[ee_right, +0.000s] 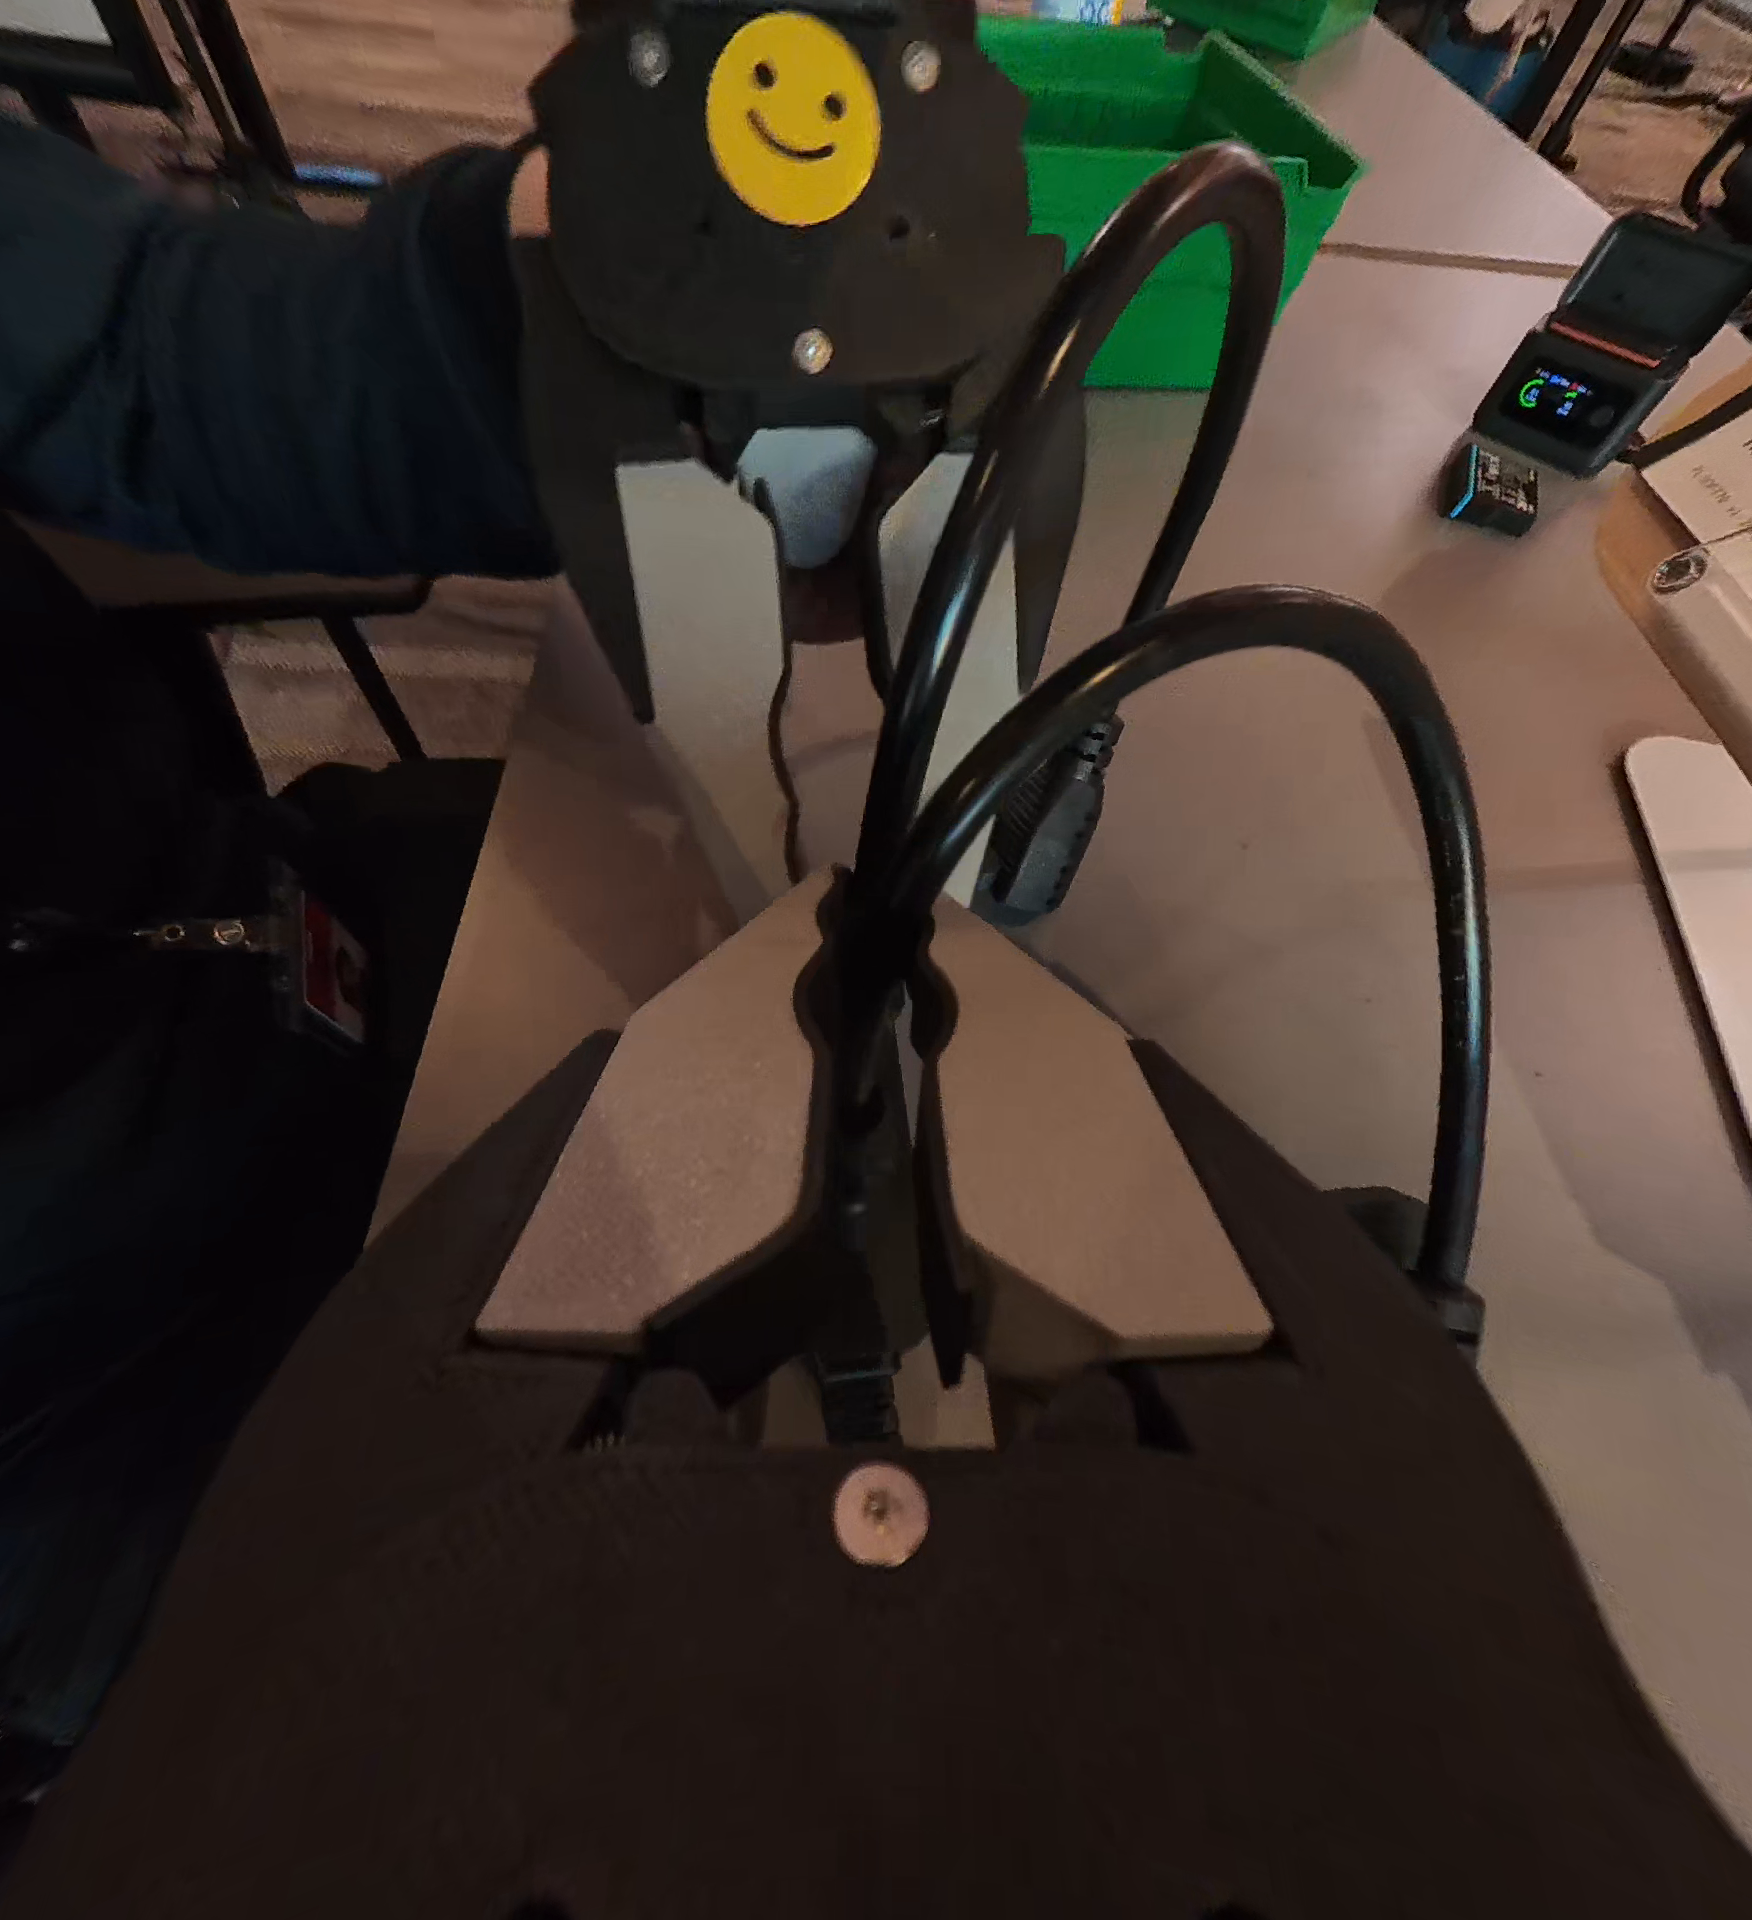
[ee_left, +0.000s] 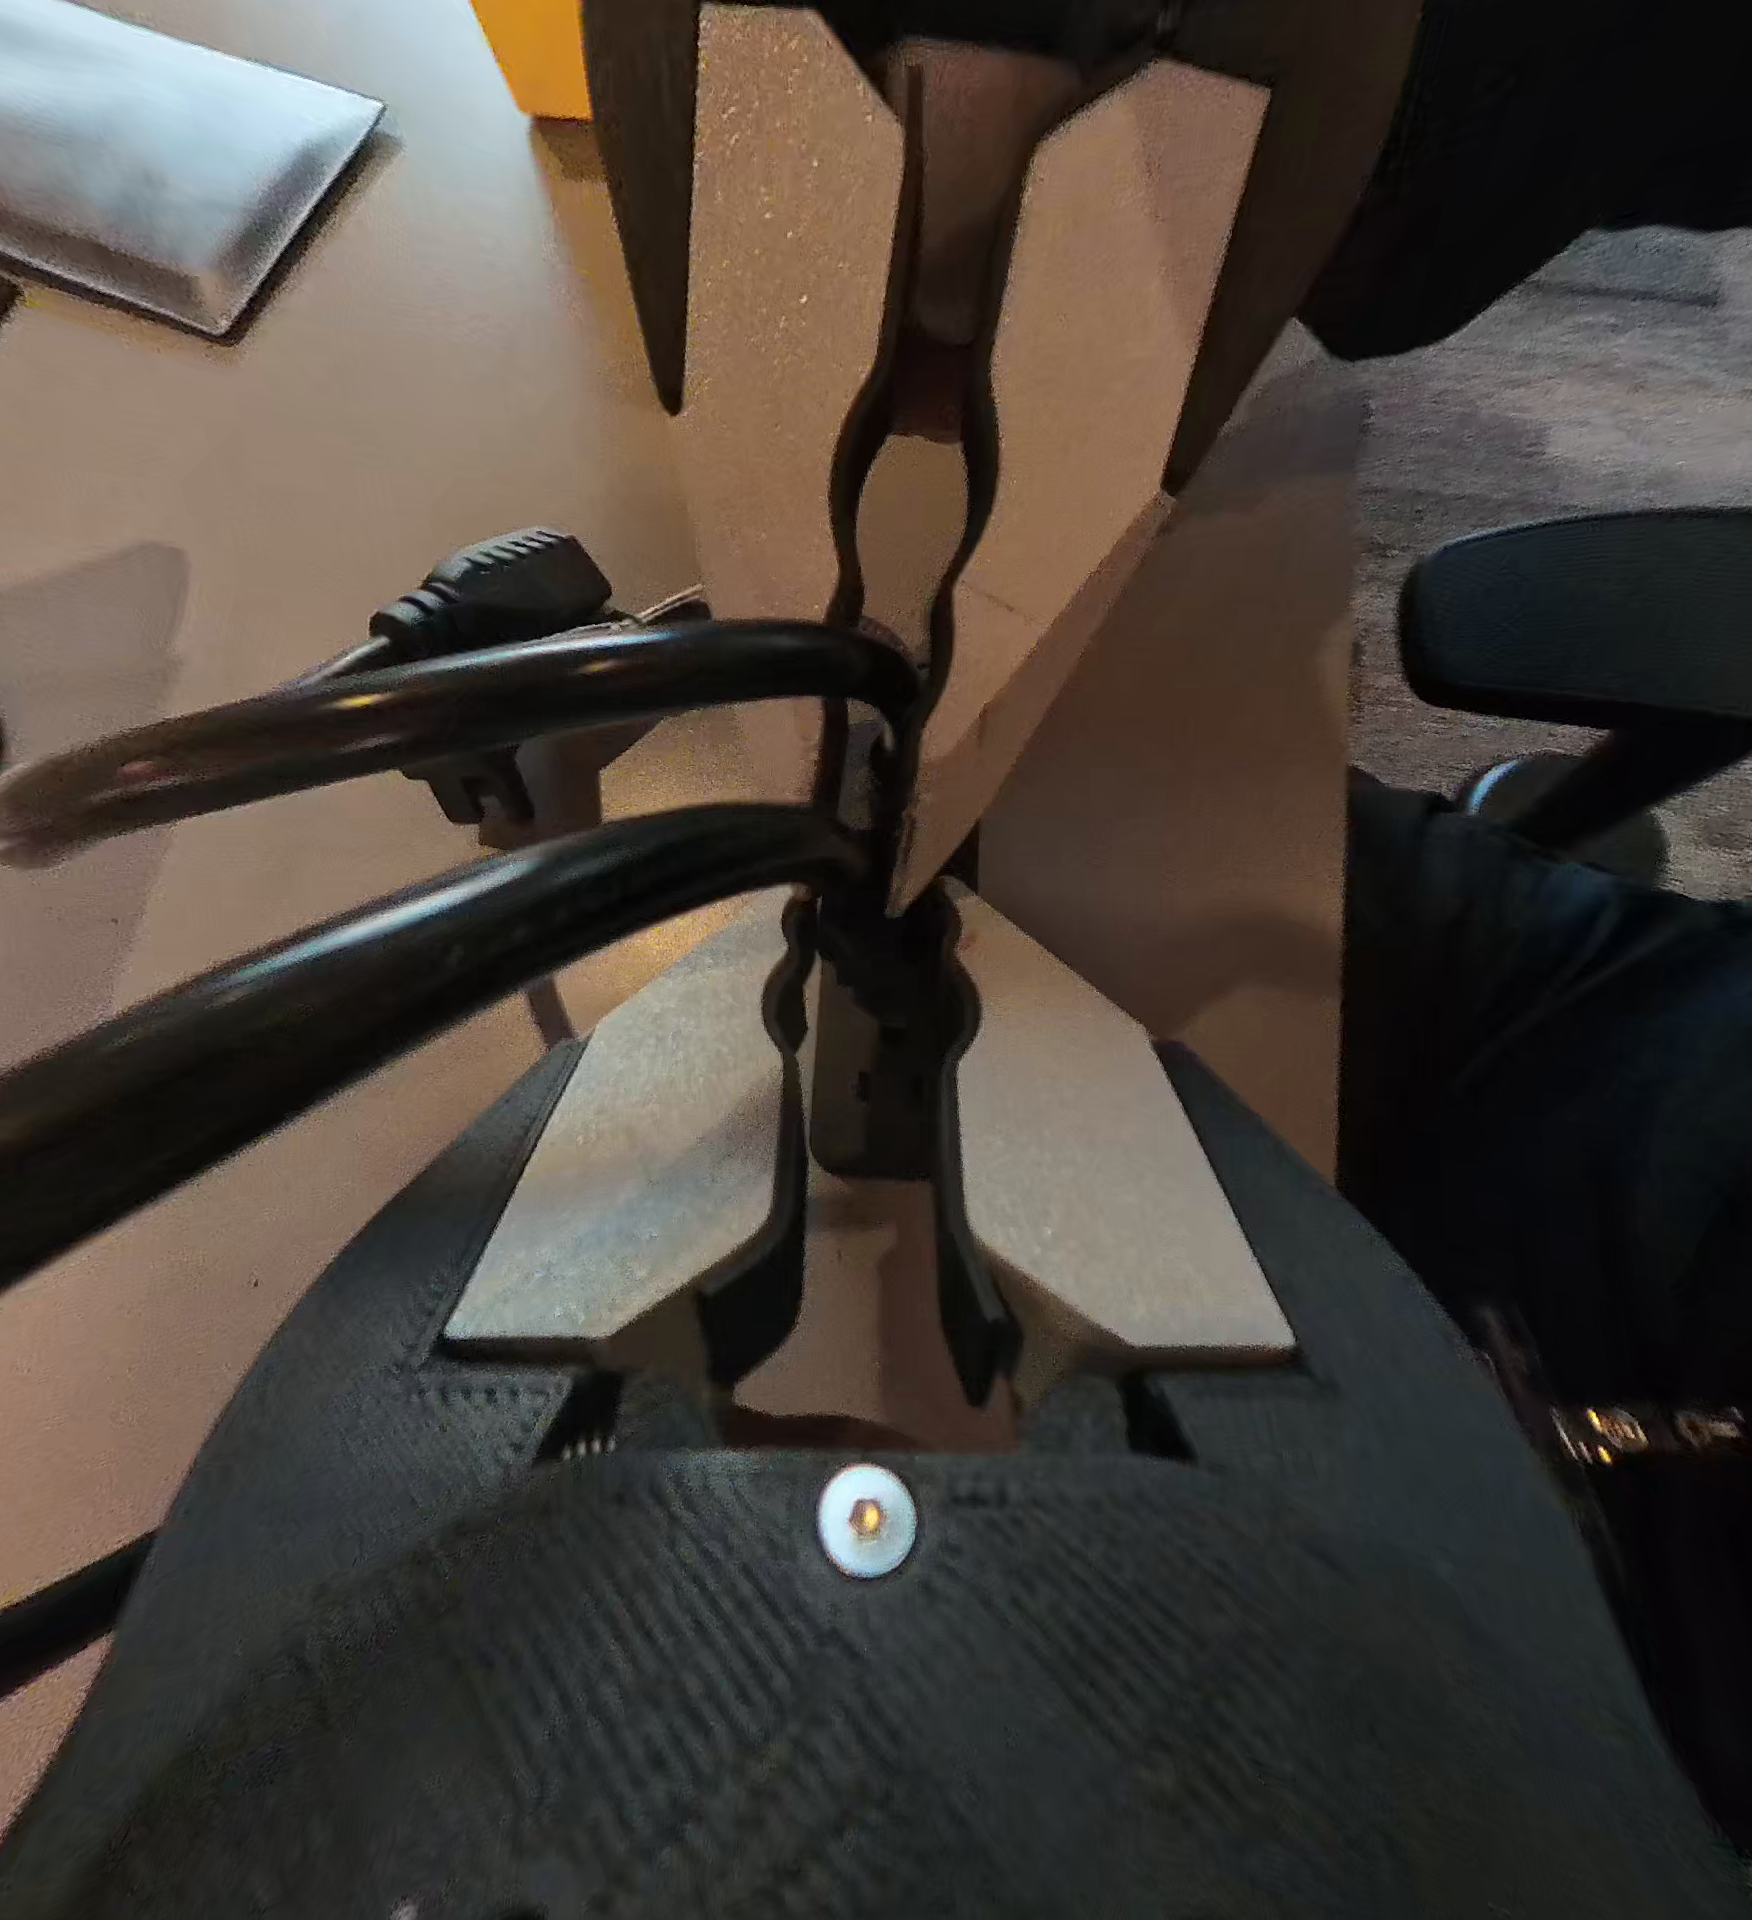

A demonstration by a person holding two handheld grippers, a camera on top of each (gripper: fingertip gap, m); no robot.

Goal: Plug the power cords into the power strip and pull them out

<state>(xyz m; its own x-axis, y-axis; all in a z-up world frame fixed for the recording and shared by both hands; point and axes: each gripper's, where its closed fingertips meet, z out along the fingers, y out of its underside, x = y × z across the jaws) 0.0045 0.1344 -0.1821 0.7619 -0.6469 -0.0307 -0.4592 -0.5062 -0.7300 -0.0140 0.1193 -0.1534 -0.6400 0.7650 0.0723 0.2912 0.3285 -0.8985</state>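
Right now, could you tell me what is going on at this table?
A person holds two grippers facing each other over the table. The left gripper and the right gripper are each shut on black power cords that loop up between them. A loose plug lies beyond. No power strip can be clearly made out.

Grippers: two, the left gripper (ee_left: pixel 877 925) and the right gripper (ee_right: pixel 877 956), each with two pale fingers.

Black power cords: two loops (ee_right: pixel 1142 416) (ee_right: pixel 1423 831) arching up from the right gripper (possibly one cord doubled over; the ends are hidden between the fingers).

Cord plugs: one black ribbed plug (ee_right: pixel 1054 821) seen clearly; another (ee_left: pixel 498 592) in the left wrist view may be the same one.

Green bins: one (ee_right: pixel 1142 208).

Small devices with a lit screen: one (ee_right: pixel 1599 353).

Yellow smiley discs: one (ee_right: pixel 794 114).

Worktops: one (ee_right: pixel 1267 987).
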